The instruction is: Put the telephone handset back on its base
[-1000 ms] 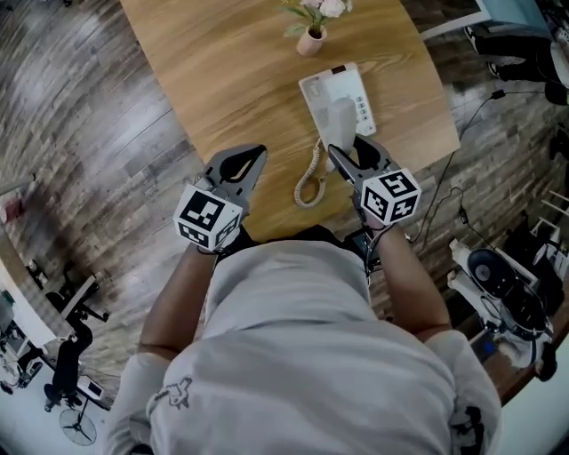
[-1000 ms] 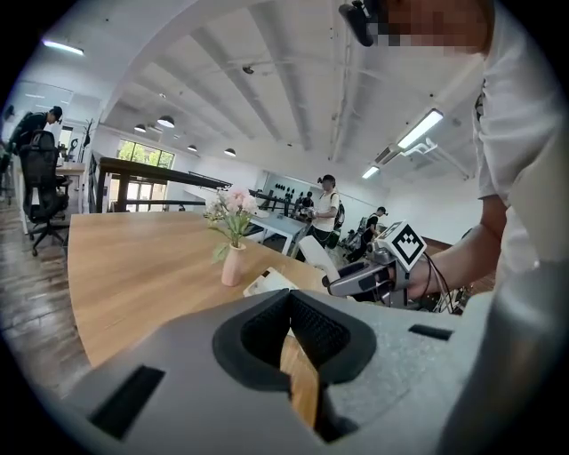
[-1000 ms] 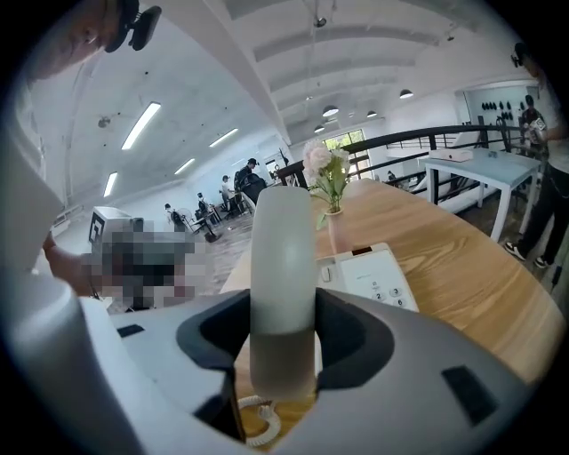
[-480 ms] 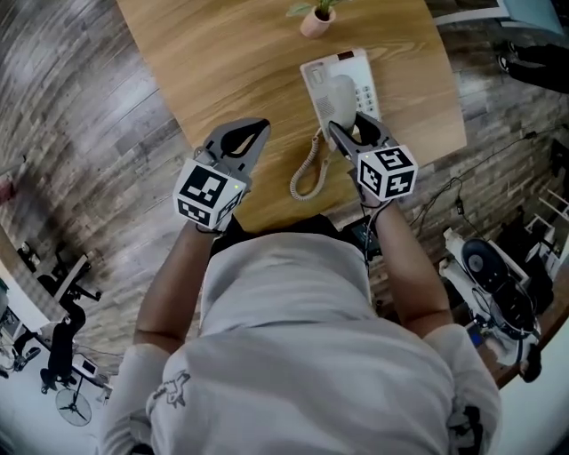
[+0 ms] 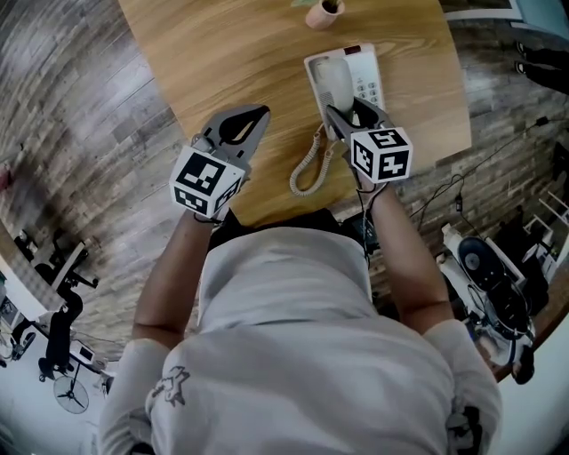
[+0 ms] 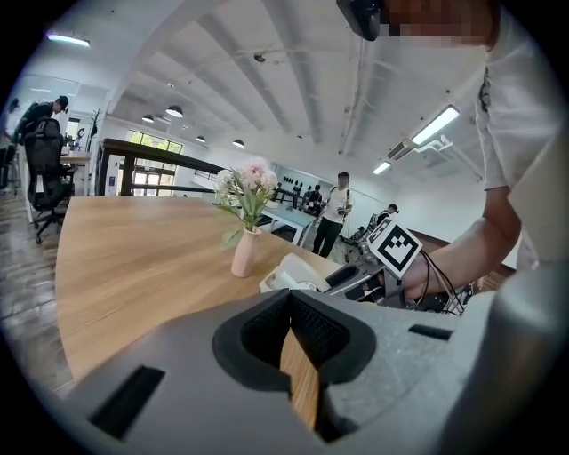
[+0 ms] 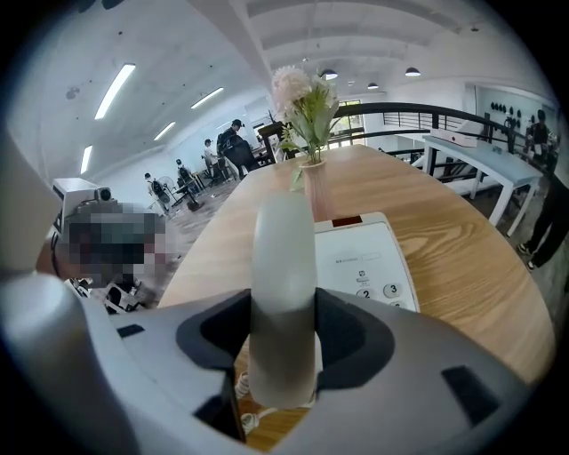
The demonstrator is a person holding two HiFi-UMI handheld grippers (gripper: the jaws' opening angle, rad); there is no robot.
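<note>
1. Right gripper view: the right gripper (image 7: 283, 342) has its jaws closed on the lower part of the pale telephone handset (image 7: 283, 258), which rises up the middle of the frame.
2. The handset lies over the left side of the telephone base (image 7: 366, 258), whose keypad shows right of centre.
3. In the head view, phone and handset sit at upper centre of the wooden table (image 5: 222, 53). The coiled cord (image 5: 311, 164) loops just below them.
4. The left gripper (image 5: 238, 124), left of centre and well apart from the phone, has its jaws drawn together but for a slit and grips nothing.
5. Whether the handset is fully seated in its cradle cannot be made out. The flower vase (image 5: 324, 12) is cut off by the top edge.
</note>
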